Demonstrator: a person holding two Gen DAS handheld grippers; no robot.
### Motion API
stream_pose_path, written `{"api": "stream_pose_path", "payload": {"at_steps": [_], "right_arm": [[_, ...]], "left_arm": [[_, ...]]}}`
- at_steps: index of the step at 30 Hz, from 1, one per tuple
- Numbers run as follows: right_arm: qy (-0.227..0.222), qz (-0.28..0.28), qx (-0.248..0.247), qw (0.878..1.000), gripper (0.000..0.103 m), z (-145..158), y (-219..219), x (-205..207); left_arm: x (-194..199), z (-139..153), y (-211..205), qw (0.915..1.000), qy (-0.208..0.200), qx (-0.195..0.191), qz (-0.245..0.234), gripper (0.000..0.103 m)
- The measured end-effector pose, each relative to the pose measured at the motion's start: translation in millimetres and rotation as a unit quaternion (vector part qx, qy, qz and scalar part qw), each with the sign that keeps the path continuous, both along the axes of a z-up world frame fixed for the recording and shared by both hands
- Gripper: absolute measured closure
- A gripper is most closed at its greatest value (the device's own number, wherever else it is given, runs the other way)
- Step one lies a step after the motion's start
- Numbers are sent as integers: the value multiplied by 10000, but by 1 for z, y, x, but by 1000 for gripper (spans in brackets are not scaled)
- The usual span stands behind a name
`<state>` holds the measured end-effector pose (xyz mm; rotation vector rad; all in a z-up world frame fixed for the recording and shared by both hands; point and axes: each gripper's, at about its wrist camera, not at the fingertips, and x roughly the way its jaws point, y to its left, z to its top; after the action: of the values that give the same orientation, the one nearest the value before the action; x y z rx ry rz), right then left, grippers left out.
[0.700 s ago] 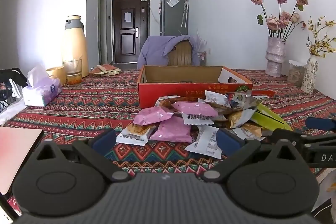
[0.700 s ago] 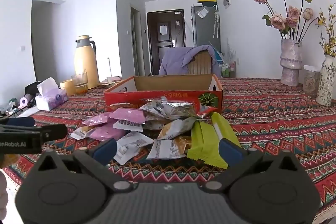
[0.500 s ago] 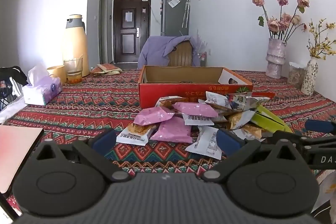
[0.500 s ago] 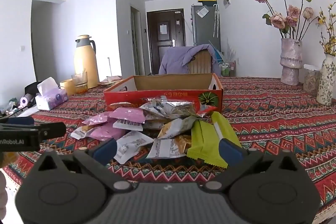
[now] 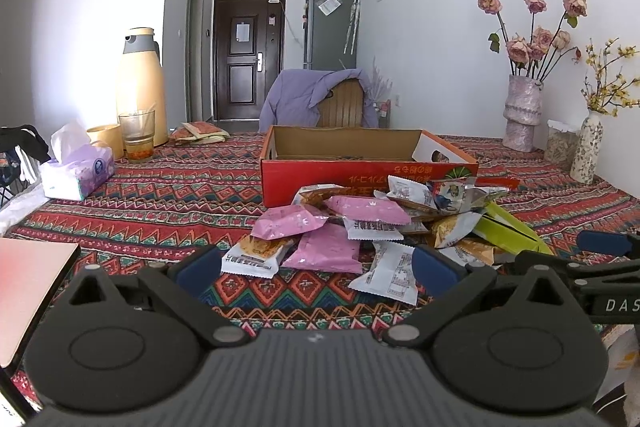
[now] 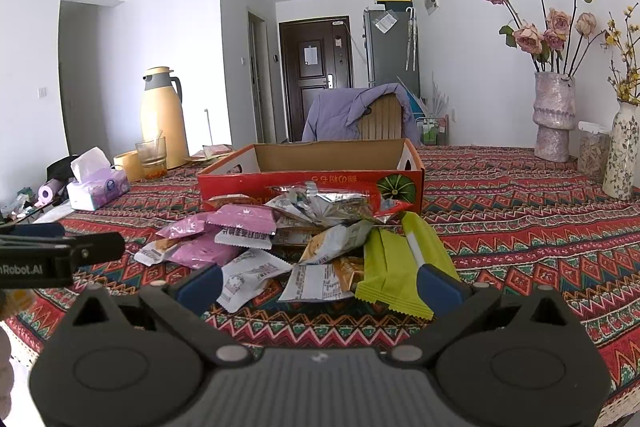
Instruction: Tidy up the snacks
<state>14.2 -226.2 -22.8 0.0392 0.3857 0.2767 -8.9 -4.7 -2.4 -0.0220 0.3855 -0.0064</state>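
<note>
Patterned tablecloth (image 5: 160,195) carries our snack pile (image 5: 360,227), heaped just before the red cardboard box (image 5: 360,175). We hold left gripper (image 5: 316,265) and right gripper (image 6: 318,281) spread wide, empty, near the pile.

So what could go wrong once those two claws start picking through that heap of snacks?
The snack packets lie loosely overlapped, so the open right gripper might pinch two at once or drag neighbours along. The green packet near the table's front edge could get nudged off. The left gripper, also open, works the same heap, so the two could bump. Tossed packets might also miss the red box behind the heap.
</note>
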Motion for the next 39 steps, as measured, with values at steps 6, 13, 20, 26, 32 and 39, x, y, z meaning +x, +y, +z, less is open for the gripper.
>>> {"api": "stream_pose_path", "payload": {"at_steps": [6, 13, 20, 26, 32, 39], "right_arm": [[3, 2, 1, 10000, 0, 0, 0, 0], [3, -7, 1, 10000, 0, 1, -1, -1], [1, -1, 5, 10000, 0, 0, -1, -1], [-2, -3, 6, 10000, 0, 0, 0, -1], [8, -11, 7, 10000, 0, 0, -1, -1], [10, -8, 1, 10000, 0, -1, -1, -1]], "left_arm": [[-1, 0, 0, 10000, -20, -21, -12, 0], [-2, 1, -1, 10000, -46, -28, -32, 0], [-3, 0, 0, 10000, -51, -52, -29, 0], [-2, 0, -1, 10000, -52, -43, -37, 0], [-3, 1, -2, 10000, -58, -41, -56, 0], [-3, 1, -2, 10000, -61, -45, -53, 0]]}}
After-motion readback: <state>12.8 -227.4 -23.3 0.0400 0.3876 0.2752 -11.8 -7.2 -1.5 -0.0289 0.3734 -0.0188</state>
